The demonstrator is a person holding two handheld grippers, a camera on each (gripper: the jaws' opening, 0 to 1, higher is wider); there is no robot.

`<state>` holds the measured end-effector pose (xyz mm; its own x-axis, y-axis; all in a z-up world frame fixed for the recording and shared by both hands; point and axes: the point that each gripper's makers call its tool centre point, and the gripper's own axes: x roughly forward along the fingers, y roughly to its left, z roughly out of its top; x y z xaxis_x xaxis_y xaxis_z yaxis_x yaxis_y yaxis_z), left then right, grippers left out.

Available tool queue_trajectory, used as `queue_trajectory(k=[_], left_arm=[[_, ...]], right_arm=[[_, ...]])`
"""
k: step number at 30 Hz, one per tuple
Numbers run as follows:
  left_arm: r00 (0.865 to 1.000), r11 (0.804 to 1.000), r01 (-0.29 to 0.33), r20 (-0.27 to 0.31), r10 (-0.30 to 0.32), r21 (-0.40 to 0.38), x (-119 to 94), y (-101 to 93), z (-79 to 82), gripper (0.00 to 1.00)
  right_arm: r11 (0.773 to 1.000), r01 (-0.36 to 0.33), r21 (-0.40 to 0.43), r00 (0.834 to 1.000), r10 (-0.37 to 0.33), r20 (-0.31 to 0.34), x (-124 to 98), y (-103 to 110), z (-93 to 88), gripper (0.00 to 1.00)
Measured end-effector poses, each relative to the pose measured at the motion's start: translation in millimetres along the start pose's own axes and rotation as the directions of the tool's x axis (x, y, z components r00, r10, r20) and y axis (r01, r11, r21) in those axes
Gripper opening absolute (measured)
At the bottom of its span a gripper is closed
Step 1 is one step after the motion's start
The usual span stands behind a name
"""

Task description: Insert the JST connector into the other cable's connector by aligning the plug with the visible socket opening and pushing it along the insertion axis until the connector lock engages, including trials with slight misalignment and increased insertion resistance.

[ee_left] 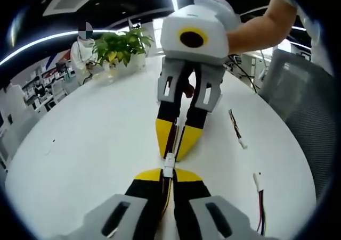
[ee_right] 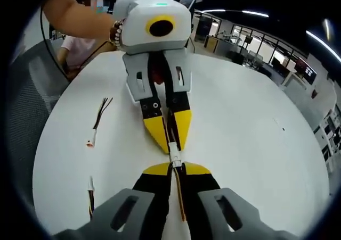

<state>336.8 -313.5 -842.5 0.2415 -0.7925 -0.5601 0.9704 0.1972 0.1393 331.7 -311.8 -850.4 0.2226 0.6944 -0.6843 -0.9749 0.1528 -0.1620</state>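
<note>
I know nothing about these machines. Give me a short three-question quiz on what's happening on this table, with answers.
1. True or false: the left tool and the right tool point tip to tip over the white table.
2. What sits between the two tools' tips?
A. a white connector
B. a screwdriver
C. a coin
3. How many spare cables lie loose on the table in the right gripper view?

Key: 1 true. 2 A. 3 two: one spare cable with its white plug toward the camera, another spare cable closer to the view's lower edge.
</note>
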Motion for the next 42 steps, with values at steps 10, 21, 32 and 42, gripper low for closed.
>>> queue_trajectory(k=[10,21,32,42], left_arm=[[0.999,0.999,-0.035,-0.011,0.035,-0.020,-14.2,5.1,0.0,0.04],[0.999,0.999,-0.046,-0.016,0.046,-0.010,-34.3,-11.1,6.1,0.07],[0.999,0.999,-0.043,-0.012,0.043,-0.026,-47.2,-44.9,9.0,0.08],[1.000,0.999,0.003,-0.016,-0.003,-0.048,-49.4,-85.5,5.1,0.10]], right_arm=[[0.999,0.027,0.030,1.000,-0.027,0.015,-8.4,-3.4,7.9,0.09],[1.000,0.028,0.008,1.000,-0.028,0.005,-32.0,12.9,14.1,0.10],[0.999,0.030,0.029,1.000,-0.030,-0.010,-46.0,43.1,10.9,0.11],[0.999,-0.012,0.039,0.999,0.013,-0.033,-49.5,72.9,-3.4,0.13]])
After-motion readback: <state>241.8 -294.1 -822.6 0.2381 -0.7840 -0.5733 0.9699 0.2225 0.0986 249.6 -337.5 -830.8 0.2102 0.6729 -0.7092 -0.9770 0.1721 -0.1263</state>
